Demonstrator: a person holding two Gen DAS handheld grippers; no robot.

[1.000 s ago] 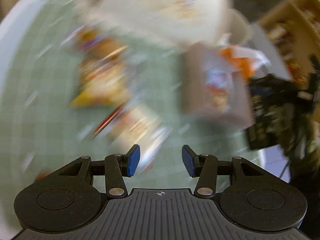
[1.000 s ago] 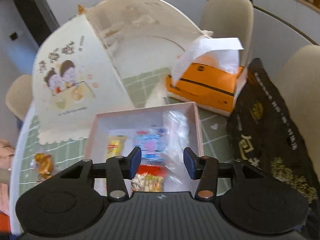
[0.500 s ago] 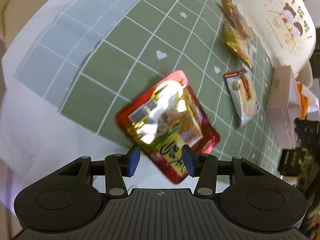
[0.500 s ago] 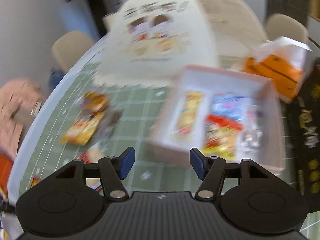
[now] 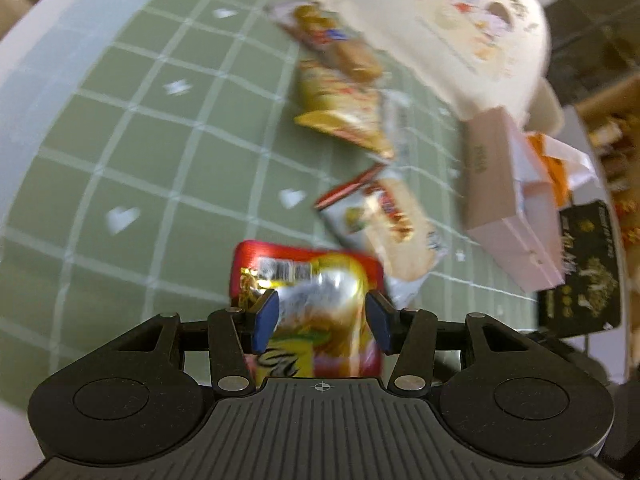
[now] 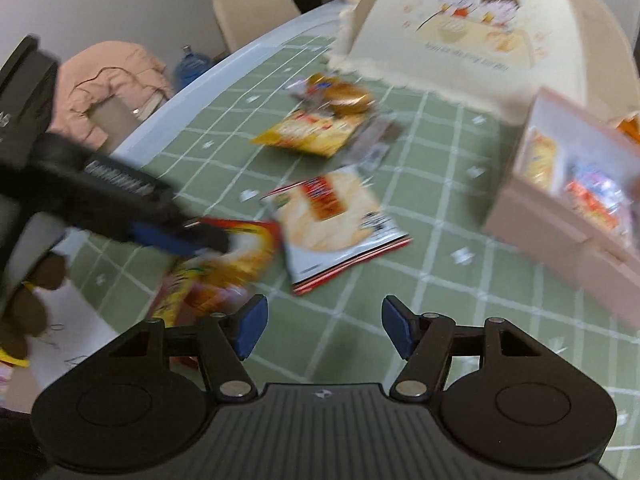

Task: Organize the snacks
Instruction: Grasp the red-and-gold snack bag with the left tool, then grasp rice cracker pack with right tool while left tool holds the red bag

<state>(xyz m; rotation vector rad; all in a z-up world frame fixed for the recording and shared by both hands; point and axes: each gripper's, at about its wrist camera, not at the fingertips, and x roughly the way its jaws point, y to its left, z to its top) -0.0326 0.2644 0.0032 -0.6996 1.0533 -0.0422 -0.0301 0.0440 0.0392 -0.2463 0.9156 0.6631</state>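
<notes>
A red and yellow snack packet lies flat on the green checked cloth. My left gripper is open and low over it, a blue pad on each side of its near end. In the right wrist view the left gripper reaches in from the left onto that red packet. My right gripper is open with nothing between its pads, above bare cloth. Just beyond it lies a white rice-cracker packet. A pink box holding several snacks stands at the right.
A yellow packet and a gold-brown packet lie further back, with a small dark wrapper beside them. A cream food-cover dome stands behind. A black bag and an orange box sit past the pink box. The table edge runs at left, near a chair with a pink jacket.
My left gripper has come down over the red packet, which now lies between its pads. My right gripper has swung left, away from the pink box, and its jaws have widened.
</notes>
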